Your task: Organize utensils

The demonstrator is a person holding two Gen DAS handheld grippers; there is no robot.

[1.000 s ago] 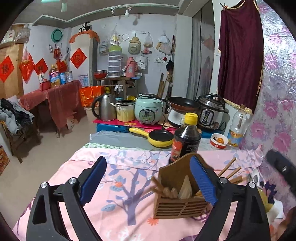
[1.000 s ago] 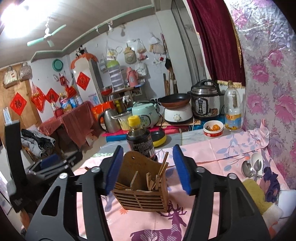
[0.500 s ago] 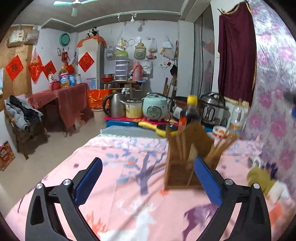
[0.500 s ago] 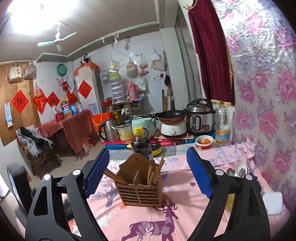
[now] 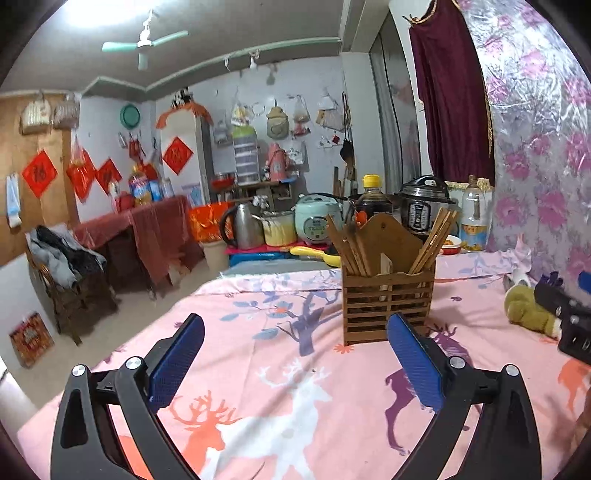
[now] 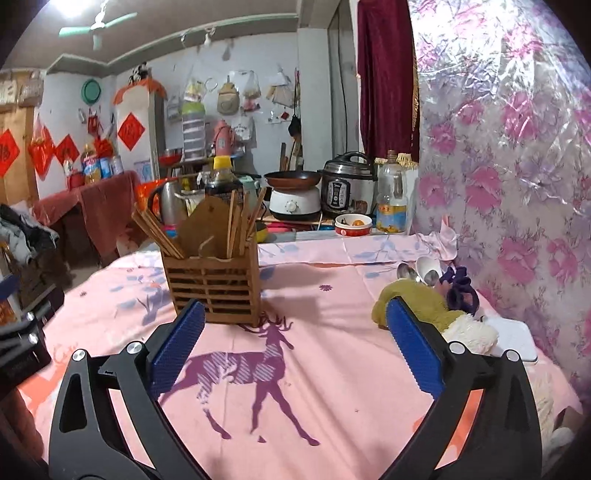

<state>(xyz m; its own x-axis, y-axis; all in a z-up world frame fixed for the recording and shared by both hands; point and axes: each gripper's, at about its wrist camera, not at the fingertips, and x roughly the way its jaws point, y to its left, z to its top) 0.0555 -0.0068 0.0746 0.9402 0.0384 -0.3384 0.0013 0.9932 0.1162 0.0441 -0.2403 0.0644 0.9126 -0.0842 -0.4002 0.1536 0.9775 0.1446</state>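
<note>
right wrist view: my right gripper (image 6: 294, 345) jaws just opened wide, nothing btw them; left gripper (image 5: 295, 356) also apart; utensil holder (image 6: 214, 284) upright mid table (image 6: 332, 387).

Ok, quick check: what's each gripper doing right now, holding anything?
Left gripper: open, empty, jaws wide over the tablecloth.
Right gripper: open, empty, jaws have just been opening, nothing between them.

Light: thrown from a glaring white ceiling lamp (image 5: 99, 11) at upper left.
Shadows: soft, cast on the pink deer-print cloth (image 6: 314, 295).
Edges: bent, darkened by fisheye.
Blur: slight.
</note>
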